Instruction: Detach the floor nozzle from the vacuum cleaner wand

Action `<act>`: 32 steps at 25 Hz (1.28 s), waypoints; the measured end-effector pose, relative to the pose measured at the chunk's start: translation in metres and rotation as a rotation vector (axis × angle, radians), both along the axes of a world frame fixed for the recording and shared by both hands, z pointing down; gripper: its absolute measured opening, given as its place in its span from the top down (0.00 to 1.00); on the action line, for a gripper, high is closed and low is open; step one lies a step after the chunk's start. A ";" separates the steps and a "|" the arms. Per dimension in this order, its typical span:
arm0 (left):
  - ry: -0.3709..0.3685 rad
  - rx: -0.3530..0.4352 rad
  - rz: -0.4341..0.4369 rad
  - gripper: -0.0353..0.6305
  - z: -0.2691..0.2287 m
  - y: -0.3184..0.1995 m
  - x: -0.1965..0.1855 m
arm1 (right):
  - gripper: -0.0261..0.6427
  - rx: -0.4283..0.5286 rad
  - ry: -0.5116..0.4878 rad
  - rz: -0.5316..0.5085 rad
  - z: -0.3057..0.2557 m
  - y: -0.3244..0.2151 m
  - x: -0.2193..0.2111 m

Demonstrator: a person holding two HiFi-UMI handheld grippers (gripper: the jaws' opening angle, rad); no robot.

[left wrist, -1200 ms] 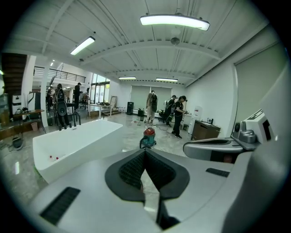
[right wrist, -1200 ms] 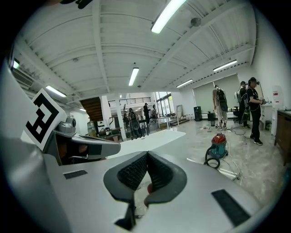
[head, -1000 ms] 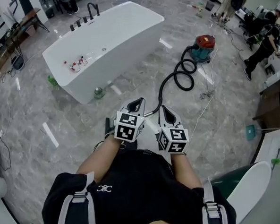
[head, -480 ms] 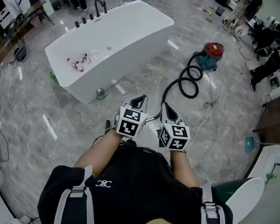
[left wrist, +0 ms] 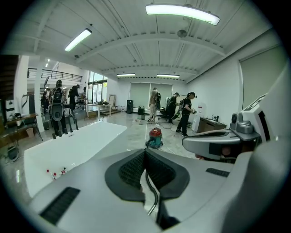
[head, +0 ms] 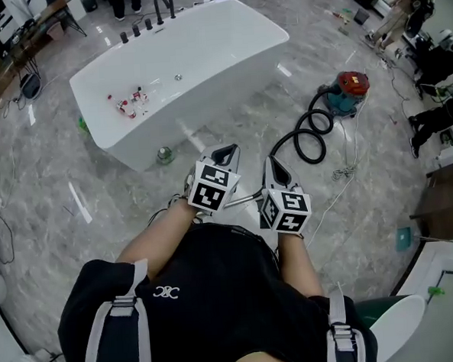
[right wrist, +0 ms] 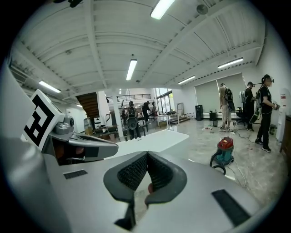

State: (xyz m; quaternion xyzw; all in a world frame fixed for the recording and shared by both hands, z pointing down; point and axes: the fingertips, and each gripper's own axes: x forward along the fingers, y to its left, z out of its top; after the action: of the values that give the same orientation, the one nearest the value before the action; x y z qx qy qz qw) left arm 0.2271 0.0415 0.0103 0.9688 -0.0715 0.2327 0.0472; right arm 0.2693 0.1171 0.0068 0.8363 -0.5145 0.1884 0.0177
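Observation:
The red and teal vacuum cleaner stands on the grey floor at the upper right, and its black hose coils toward me. The silver wand lies on the floor between my two grippers. The floor nozzle is hidden behind my left gripper's marker cube. My left gripper and right gripper hang side by side above the wand, both shut and holding nothing. The left gripper view shows the shut jaws aimed at the vacuum cleaner. The vacuum cleaner sits right of my right gripper's jaws.
A large white bathtub fills the floor ahead on the left, with a green can at its foot. A thin cord trails right of the hose. People stand at the far right, and white furniture is at the near right.
Both grippers have travelled forward together across the floor, toward the hose and the tub. Both stay shut and empty.

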 end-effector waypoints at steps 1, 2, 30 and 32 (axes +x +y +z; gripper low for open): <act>0.002 0.003 -0.004 0.95 -0.001 -0.009 0.002 | 0.96 0.002 0.003 -0.005 0.000 -0.009 0.001; 0.004 0.005 -0.009 0.95 -0.001 -0.017 0.002 | 0.96 0.003 0.004 -0.012 0.000 -0.018 0.002; -0.263 -0.324 -0.565 0.95 0.169 -0.134 -0.147 | 0.96 -0.299 -0.294 -0.497 0.164 -0.170 -0.074; -0.279 -0.360 -0.583 0.95 0.198 -0.135 -0.151 | 0.96 -0.347 -0.309 -0.516 0.191 -0.167 -0.078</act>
State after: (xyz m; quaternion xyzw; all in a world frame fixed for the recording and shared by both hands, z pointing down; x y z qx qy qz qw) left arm 0.0756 -0.0939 0.2087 0.8429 -0.3081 0.3481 0.2711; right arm 0.1917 -0.0500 0.1982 0.6249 -0.6658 0.3870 0.1285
